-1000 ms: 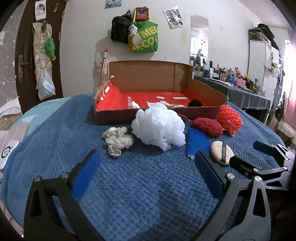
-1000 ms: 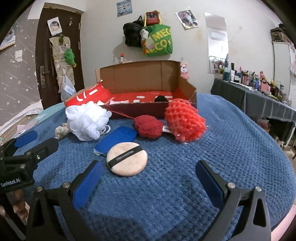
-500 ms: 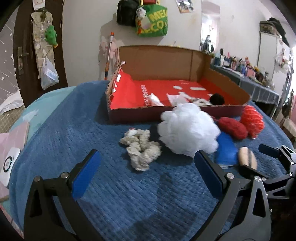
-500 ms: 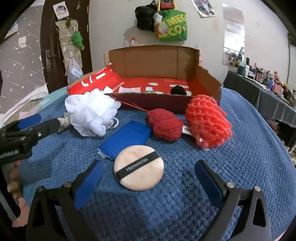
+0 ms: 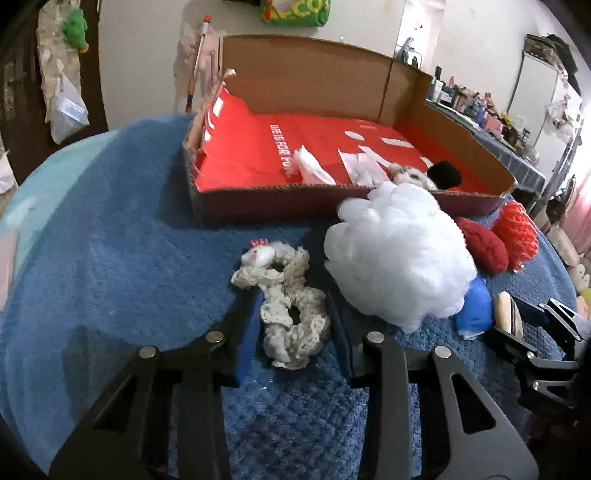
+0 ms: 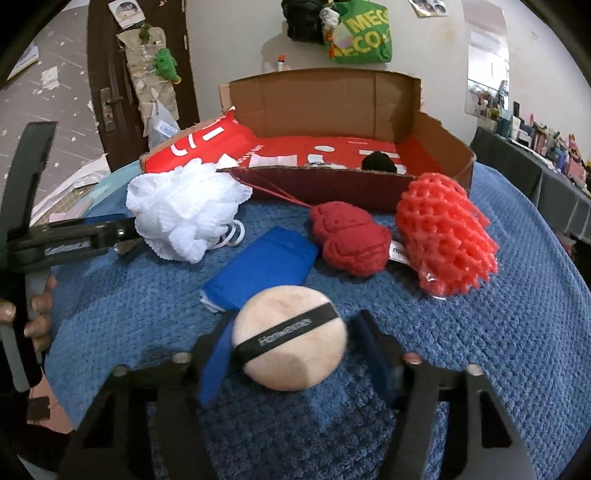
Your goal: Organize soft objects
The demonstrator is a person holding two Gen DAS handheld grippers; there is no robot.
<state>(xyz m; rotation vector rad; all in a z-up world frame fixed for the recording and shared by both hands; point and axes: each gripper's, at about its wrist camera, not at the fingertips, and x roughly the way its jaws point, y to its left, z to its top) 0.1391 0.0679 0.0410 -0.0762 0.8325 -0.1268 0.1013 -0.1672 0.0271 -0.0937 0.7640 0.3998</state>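
My left gripper is closed around a cream crocheted scrunchie lying on the blue blanket. My right gripper is closed around a round beige powder puff with a black strap. A white mesh bath pouf, a blue cloth, a red knitted piece and an orange-red net sponge lie between the grippers and the cardboard box with a red lining.
A black soft item and white scraps lie inside the box. The blue blanket covers the bed. A cluttered dark table stands at the right. Bags hang on the back wall.
Both grippers moved forward and down and closed: the left onto the scrunchie, the right onto the powder puff.
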